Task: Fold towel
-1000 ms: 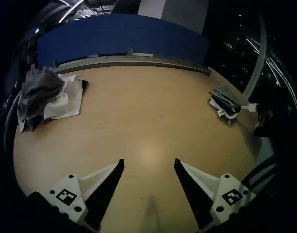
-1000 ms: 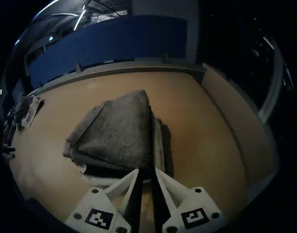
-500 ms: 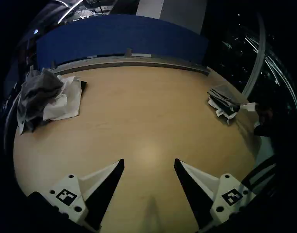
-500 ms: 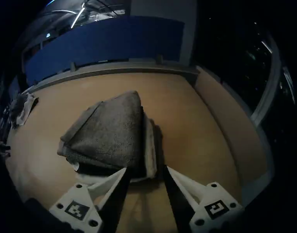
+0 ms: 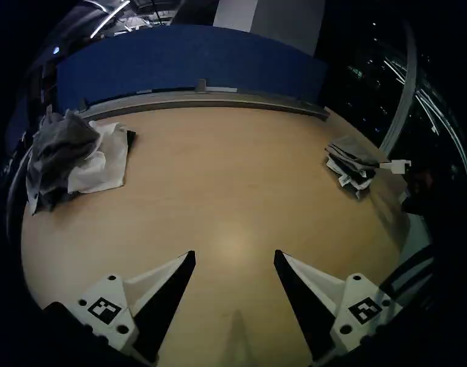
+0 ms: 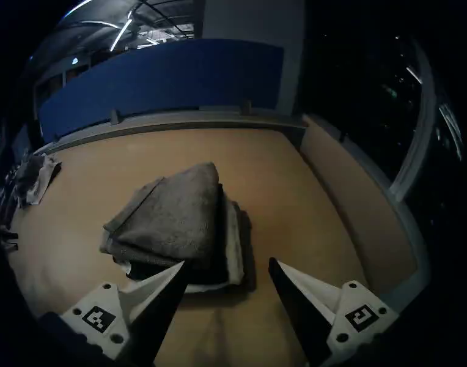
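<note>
A stack of folded towels point(image 6: 178, 229), grey on top with white edges beneath, lies on the wooden table point(image 6: 276, 177) just beyond my right gripper point(image 6: 227, 278). That gripper is open, its fingers spread in front of the stack's near edge and touching nothing. In the left gripper view the same stack point(image 5: 351, 164) sits small at the far right, with the right gripper's white tip point(image 5: 395, 164) beside it. My left gripper point(image 5: 233, 263) is open over bare table point(image 5: 233, 183). A heap of unfolded grey and white towels point(image 5: 74, 156) lies at the far left.
A blue partition point(image 5: 184, 64) with a grey rail runs along the table's far edge. The towel heap point(image 6: 32, 177) shows small at the left in the right gripper view. The table's right edge point(image 6: 380, 208) curves close to the folded stack. The surroundings are dark.
My right gripper has let go of the folded towel, opened wide and drawn back from the stack. The left gripper has stayed where it was.
</note>
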